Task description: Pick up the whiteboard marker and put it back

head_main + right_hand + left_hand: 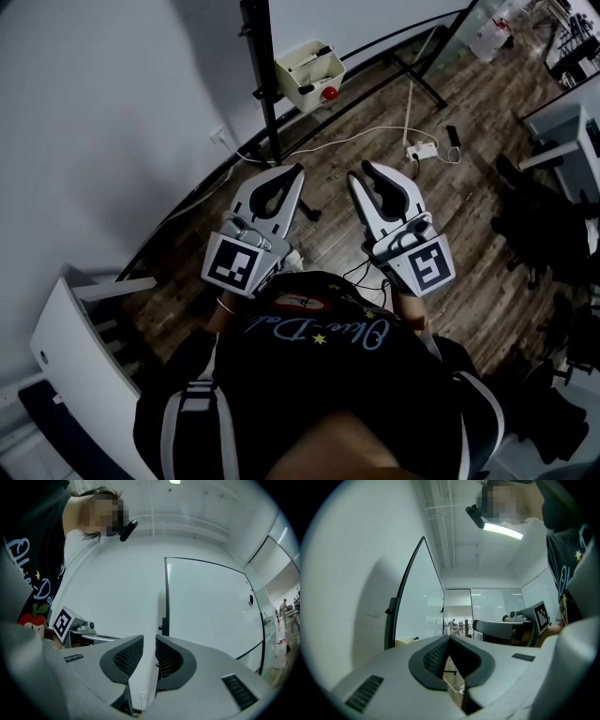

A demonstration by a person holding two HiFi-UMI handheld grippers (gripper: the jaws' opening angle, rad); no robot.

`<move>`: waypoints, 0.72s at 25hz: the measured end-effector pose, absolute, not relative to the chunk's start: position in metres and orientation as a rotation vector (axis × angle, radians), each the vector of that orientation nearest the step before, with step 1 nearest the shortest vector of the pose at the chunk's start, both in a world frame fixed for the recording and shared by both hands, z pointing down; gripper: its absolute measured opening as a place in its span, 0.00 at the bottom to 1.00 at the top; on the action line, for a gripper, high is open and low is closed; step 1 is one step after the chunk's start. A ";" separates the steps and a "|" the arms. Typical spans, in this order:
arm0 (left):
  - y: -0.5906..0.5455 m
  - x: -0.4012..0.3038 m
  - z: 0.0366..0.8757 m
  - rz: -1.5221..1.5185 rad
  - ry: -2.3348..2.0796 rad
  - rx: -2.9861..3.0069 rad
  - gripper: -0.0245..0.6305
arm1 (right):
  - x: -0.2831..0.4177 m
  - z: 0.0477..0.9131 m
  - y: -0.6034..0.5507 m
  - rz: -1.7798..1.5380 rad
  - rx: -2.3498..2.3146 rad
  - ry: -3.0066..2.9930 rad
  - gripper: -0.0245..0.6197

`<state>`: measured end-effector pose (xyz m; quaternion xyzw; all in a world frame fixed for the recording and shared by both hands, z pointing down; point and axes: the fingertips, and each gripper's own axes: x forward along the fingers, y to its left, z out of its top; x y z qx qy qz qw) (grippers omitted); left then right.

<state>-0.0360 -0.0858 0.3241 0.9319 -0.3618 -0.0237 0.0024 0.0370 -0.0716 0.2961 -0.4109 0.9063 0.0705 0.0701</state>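
Observation:
A white tray (302,79) hangs on the whiteboard stand, beyond both grippers. A dark stick-like thing (321,49) lies on its top edge; it is too small to tell whether this is the marker. A red round thing (329,93) sits at the tray's front. My left gripper (296,171) (449,637) is held above the wooden floor, shut, with nothing in it. Beside it my right gripper (360,171) (149,639) is open by a narrow gap, and nothing lies between its pads. In the right gripper view, the whiteboard (206,606) stands ahead of the jaws.
The stand's black pole (262,75) rises just behind the left gripper. A power strip (422,150) with a white cable lies on the floor. White furniture (75,366) stands at the near left. A dark office chair (553,220) and a white desk (562,127) stand at the right.

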 end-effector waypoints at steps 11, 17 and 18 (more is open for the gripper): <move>-0.118 -0.065 0.327 -0.092 -1.100 2.933 0.04 | 0.005 0.301 -0.101 0.214 -1.264 2.734 0.17; -0.124 -0.064 0.329 -0.097 -1.068 2.939 0.04 | 0.000 0.304 -0.109 0.227 -1.282 2.758 0.17; -0.124 -0.063 0.329 -0.096 -1.066 2.938 0.04 | 0.000 0.304 -0.111 0.228 -1.283 2.760 0.18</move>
